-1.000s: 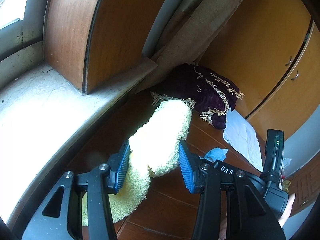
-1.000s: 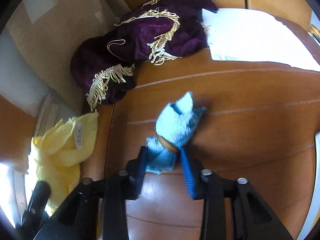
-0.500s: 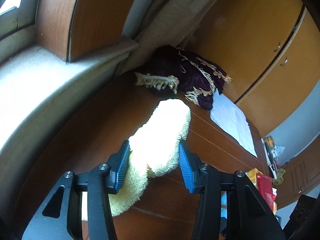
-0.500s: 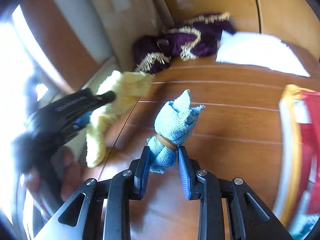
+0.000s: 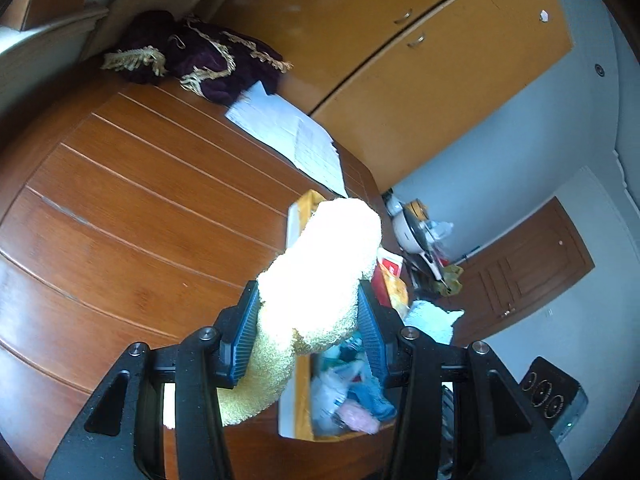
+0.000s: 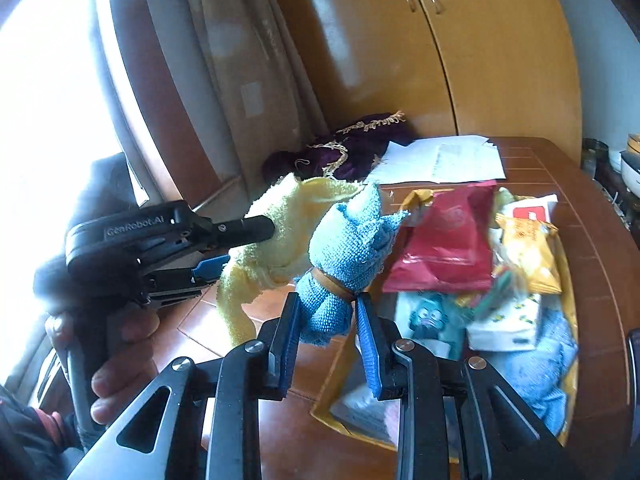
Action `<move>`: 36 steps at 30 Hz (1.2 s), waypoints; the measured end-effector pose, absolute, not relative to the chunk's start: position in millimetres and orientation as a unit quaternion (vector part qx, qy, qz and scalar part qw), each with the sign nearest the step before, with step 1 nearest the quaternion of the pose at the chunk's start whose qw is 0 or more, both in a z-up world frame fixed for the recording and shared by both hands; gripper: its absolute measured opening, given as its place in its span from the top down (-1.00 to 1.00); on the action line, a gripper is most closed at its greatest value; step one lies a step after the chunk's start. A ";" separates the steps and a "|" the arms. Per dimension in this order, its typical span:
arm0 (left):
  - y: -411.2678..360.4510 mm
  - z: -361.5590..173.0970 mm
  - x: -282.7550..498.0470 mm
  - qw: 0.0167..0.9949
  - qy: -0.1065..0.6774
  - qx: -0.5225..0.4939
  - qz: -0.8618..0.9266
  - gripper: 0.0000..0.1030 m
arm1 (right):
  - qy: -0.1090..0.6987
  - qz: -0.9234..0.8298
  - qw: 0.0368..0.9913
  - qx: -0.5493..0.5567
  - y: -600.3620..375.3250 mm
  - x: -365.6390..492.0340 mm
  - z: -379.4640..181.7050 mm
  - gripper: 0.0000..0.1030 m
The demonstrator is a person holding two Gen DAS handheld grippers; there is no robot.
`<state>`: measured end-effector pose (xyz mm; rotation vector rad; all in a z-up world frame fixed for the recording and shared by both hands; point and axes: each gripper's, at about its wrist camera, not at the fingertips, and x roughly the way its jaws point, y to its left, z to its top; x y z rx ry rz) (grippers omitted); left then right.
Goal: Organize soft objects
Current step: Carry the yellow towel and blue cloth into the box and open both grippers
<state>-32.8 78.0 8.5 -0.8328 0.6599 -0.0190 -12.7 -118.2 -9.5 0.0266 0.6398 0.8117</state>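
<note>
Your wooden tabletop [image 5: 132,216] carries a yellow tray [image 6: 568,264] of snack packets at its near right edge. Your left gripper [image 5: 306,316] is clamped on the yellow towel [image 5: 320,276], raised above the tray. Your right gripper [image 6: 326,324] pinches the banded blue cloth [image 6: 344,248] beside it.

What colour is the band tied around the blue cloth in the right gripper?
Tan-brown band cinching the blue cloth; clearest in the right wrist view.

Daylight admitted from window [image 6: 48,92], blown out; yellow towel [image 5: 320,280] overexposed; edges bowed by fisheye; left hand [image 6: 108,344] blurred.
</note>
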 end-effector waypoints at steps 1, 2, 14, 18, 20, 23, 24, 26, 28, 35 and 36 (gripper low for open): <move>69.2 7.5 -30.9 0.858 0.318 -0.403 -0.025 0.13 | 0.307 0.381 0.872 0.013 -125.2 -13.0 -11.8 0.45; 61.4 7.3 -28.9 0.854 0.320 -0.408 -0.038 0.13 | 0.309 0.373 0.874 0.013 -133.6 -13.9 -13.5 0.45; 37.9 18.1 -7.8 0.816 0.246 -0.514 -0.097 0.12 | 0.314 0.306 0.899 -0.004 -178.5 -6.1 -21.1 0.44; 34.7 -18.7 5.3 0.769 0.283 -0.561 -0.118 0.12 | 0.328 0.301 0.895 -0.027 -175.8 -5.6 -30.5 0.44; 26.8 -28.0 9.7 0.763 0.309 -0.557 -0.116 0.12 | 0.338 0.299 0.891 -0.041 -171.8 -6.2 -36.0 0.44; 19.2 -37.4 12.4 0.765 0.326 -0.543 -0.114 0.12 | 0.341 0.290 0.892 -0.063 -167.0 -6.9 -40.9 0.44; 19.0 -39.6 12.3 0.766 0.327 -0.542 -0.111 0.12 | 0.342 0.288 0.892 -0.070 -166.2 -7.0 -42.3 0.43; 18.4 -43.8 10.1 0.765 0.328 -0.543 -0.110 0.10 | 0.349 0.285 0.889 -0.081 -164.4 -5.2 -46.7 0.42; 11.2 -46.6 12.9 0.769 0.339 -0.530 -0.116 0.09 | 0.358 0.279 0.887 -0.087 -163.7 0.0 -52.6 0.40; -6.0 -42.5 20.4 0.794 0.349 -0.485 -0.112 -0.01 | 0.356 0.280 0.888 -0.078 -168.2 1.9 -54.6 0.34; -4.5 -41.5 19.9 0.795 0.347 -0.484 -0.113 -0.12 | 0.353 0.281 0.889 -0.072 -170.1 1.6 -52.9 0.34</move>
